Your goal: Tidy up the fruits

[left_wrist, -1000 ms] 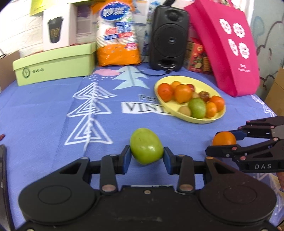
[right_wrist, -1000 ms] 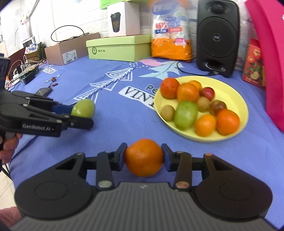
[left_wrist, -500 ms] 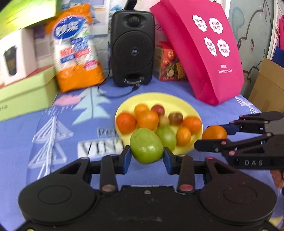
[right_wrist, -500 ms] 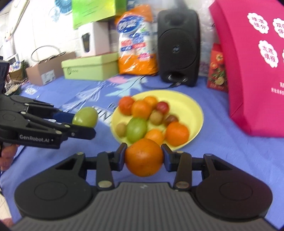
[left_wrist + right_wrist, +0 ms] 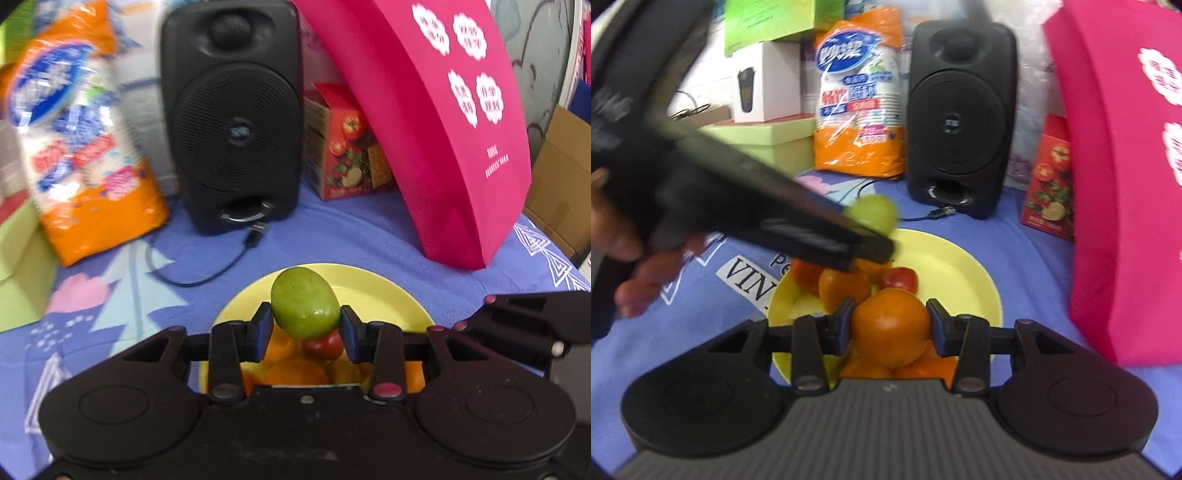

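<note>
My left gripper (image 5: 306, 326) is shut on a green mango (image 5: 305, 302) and holds it above the yellow plate (image 5: 369, 284), which holds several oranges and a red tomato (image 5: 323, 345). My right gripper (image 5: 891, 326) is shut on an orange (image 5: 891, 326) and holds it over the near part of the same plate (image 5: 960, 273). The left gripper with the green mango (image 5: 875, 214) crosses the right wrist view from the left. The right gripper's body (image 5: 524, 321) shows at the right of the left wrist view.
A black speaker (image 5: 231, 110) with a cable stands behind the plate. A pink bag (image 5: 443, 122) leans at the right, with a red fruit box (image 5: 347, 147) beside it. An orange bag of paper cups (image 5: 85, 155) and green boxes (image 5: 764, 140) are at the left.
Both grippers have moved forward over the plate with their fruits still held. The plate is now directly under the fingers, and the speaker looms closer.
</note>
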Demonstrator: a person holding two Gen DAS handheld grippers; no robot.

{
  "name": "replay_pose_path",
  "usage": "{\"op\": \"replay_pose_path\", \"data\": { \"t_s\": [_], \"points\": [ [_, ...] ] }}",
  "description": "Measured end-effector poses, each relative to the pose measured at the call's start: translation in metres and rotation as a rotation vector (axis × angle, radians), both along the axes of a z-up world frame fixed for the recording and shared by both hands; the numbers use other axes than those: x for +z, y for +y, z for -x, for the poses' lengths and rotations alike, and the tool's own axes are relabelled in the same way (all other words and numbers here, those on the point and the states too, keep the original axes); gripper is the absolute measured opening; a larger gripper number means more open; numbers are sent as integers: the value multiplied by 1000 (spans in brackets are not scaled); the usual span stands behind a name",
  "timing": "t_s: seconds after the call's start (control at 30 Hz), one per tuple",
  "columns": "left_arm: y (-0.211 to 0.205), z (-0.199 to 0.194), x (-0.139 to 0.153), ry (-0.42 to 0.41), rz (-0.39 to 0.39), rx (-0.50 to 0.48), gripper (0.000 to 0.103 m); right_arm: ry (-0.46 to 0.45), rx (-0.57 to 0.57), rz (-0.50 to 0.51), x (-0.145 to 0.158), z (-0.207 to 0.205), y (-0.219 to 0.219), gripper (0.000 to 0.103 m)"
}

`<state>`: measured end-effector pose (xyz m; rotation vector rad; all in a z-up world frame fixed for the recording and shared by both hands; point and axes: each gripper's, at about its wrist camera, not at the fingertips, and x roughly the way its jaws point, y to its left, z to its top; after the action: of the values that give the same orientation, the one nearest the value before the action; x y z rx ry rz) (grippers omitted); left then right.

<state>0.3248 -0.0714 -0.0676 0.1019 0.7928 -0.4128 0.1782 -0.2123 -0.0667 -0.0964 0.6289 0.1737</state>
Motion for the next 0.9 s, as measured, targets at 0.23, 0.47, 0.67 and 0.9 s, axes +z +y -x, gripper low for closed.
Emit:
{"op": "replay_pose_path", "data": {
  "t_s": [0.23,0.47,0.67,0.9],
  "points": [
    [-15,-19,-21,3,-54,7,42,2,-1,-5,-8,-11,-1,42],
    [-16,-7,-21,-56,-119,34,66,2,8,25,-7,-4,2,46],
    [1,11,-3,-110,-108,119,89,-8,-8,28,-3,10,4,53],
    [19,41,21,-172,-111,200,103,-17,-26,61,1,32,8,60]
  ]
}}
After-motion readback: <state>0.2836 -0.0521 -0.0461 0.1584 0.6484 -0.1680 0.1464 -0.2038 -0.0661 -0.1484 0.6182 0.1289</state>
